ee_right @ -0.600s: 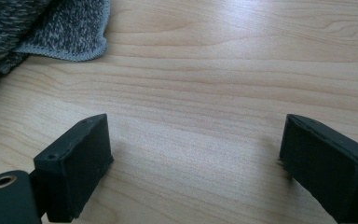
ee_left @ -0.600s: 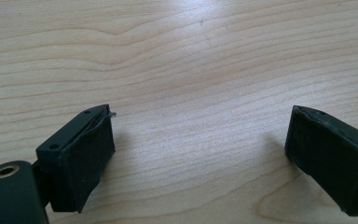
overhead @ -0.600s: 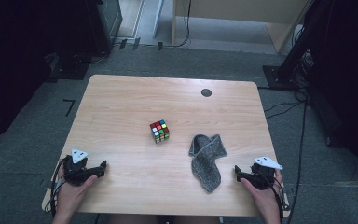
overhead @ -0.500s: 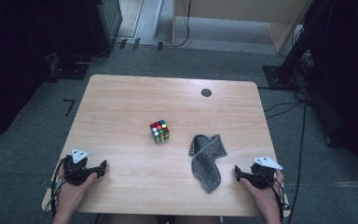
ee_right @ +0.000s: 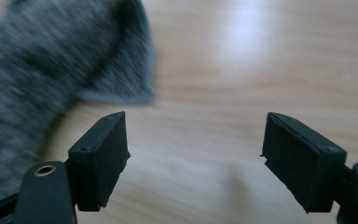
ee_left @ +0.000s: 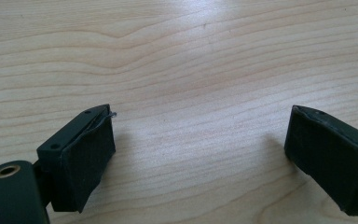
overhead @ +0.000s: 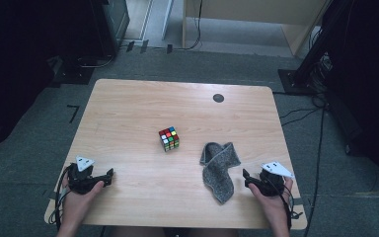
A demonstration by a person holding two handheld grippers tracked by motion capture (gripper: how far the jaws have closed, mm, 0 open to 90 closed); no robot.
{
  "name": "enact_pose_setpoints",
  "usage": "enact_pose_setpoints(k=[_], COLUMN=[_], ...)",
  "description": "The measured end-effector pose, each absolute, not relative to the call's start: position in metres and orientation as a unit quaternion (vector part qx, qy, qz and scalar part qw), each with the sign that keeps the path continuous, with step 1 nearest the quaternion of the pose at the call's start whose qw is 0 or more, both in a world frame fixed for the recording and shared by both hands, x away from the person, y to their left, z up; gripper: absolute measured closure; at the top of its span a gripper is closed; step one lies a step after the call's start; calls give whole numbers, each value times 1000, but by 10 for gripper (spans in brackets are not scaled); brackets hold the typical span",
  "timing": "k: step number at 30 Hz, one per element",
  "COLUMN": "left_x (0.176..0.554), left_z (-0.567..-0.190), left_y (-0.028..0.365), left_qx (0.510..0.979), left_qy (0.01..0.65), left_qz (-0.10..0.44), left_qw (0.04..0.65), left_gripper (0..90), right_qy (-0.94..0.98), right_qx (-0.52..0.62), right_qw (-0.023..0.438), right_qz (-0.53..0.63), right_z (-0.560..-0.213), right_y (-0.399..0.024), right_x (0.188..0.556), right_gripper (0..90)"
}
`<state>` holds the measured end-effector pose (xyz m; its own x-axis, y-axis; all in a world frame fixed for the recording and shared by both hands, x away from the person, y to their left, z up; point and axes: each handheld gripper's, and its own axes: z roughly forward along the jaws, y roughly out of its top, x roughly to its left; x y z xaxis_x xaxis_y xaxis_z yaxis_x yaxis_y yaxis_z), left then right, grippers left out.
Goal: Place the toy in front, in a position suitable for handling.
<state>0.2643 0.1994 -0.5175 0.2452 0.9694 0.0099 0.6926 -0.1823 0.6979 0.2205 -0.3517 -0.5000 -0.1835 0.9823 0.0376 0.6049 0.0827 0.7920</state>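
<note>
A colourful puzzle cube (overhead: pixel 169 138) stands near the middle of the wooden table (overhead: pixel 128 108). A crumpled grey cloth (overhead: pixel 218 166) lies to its right, nearer the front. My left gripper (overhead: pixel 109 176) rests at the front left corner, open, with bare wood between its jaws (ee_left: pixel 200 154). My right gripper (overhead: pixel 246 178) sits at the front right, just right of the cloth, open with nothing between its pads (ee_right: pixel 196 158). In the right gripper view the cloth (ee_right: pixel 51 70) lies blurred ahead and to the left of the jaws.
A small dark round hole (overhead: pixel 218 98) marks the table's far right part. Dark equipment stands and cables (overhead: pixel 321 113) surround the table on the grey floor. A wooden cabinet (overhead: pixel 256 15) stands beyond the far edge.
</note>
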Motion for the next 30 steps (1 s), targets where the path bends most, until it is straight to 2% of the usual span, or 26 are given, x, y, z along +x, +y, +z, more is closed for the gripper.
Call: enact_pose_setpoints(k=[8, 9, 11, 13, 14, 19, 25, 30], left_x=[266, 267, 268, 270, 270, 272, 284, 294], left_z=[-515, -513, -513, -511, -510, -503, -499, -500], left_y=[194, 190, 187, 177, 171, 133, 81, 57], left_qx=[727, 721, 721, 723, 728, 745, 767, 772], left_qy=[580, 587, 588, 585, 579, 549, 513, 504], left_qz=[232, 225, 221, 213, 212, 208, 196, 180], left_qw=[285, 290, 292, 299, 300, 317, 333, 342], left_gripper=[97, 134, 133, 133, 133, 134, 134, 133], right_qy=[684, 689, 692, 700, 706, 709, 723, 726], right_qx=[546, 539, 536, 528, 526, 537, 529, 526], right_qw=[250, 235, 230, 225, 226, 209, 193, 199], right_qz=[413, 424, 426, 425, 417, 406, 400, 397], right_z=[-487, -488, -489, -492, -498, -513, -521, -522], right_y=[-307, -295, -289, -279, -271, -267, -267, -265], right_x=[219, 220, 220, 222, 224, 231, 233, 232], right_gripper=[254, 279, 304, 370, 452, 569, 563, 550])
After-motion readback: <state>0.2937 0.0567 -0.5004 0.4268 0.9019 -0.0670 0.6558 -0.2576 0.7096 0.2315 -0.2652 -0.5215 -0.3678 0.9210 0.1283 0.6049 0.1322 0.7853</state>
